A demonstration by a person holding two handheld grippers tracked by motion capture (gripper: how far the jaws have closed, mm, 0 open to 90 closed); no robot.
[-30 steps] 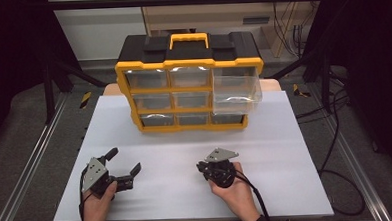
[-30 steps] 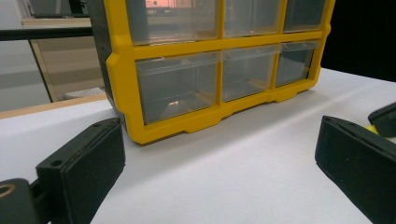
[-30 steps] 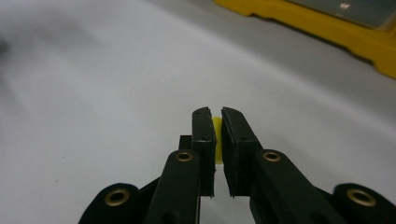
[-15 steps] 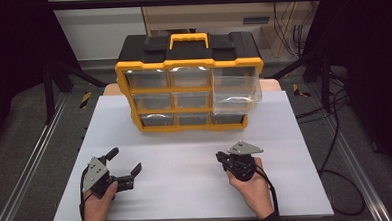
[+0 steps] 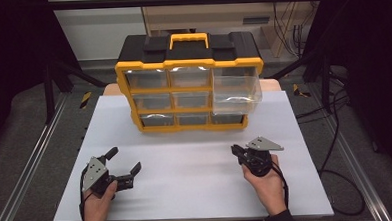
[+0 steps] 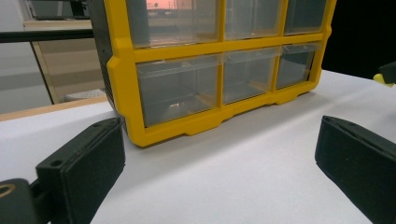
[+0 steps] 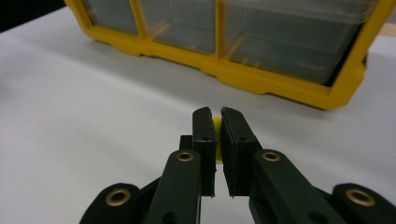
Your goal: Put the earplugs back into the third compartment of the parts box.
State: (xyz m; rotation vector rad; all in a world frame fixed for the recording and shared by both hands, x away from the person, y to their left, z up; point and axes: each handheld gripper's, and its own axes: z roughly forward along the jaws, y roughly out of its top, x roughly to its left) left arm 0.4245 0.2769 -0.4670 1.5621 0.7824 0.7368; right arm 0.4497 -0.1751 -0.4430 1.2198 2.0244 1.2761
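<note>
Left hand [image 5: 95, 207]: enters from the near edge of the white counter [image 5: 197, 190] and grips the left tool [image 5: 122, 161], which lies low over the near-left part of the surface.
Left tool: jaws spread wide apart with nothing between them; in the left gripper view bare counter shows in the gap, and the organiser's lower-left corner stands beyond.
Drawer organiser [image 5: 188, 81]: a yellow-framed cabinet with a black top and a yellow carry handle [image 5: 188, 39], standing at the far middle of the counter, well apart from both tools; three rows of clear drawers face the person.
Open drawer [image 5: 236, 92]: the large clear drawer on the cabinet's right side juts out past the yellow frame, while the other drawers sit flush.
Right tool [image 5: 234, 150]: held low over the near-right part of the counter, pointing left and towards the organiser, with a grey three-cornered plate on top.
Right tool's grip: jaws drawn almost together, pinching a small yellow object [image 7: 217, 135] whose edge shows between them in the right gripper view; what it is cannot be told.
Right hand [image 5: 264, 180]: comes in from the near edge, a dark sleeve at the wrist and a black cable trailing beside it.
</note>
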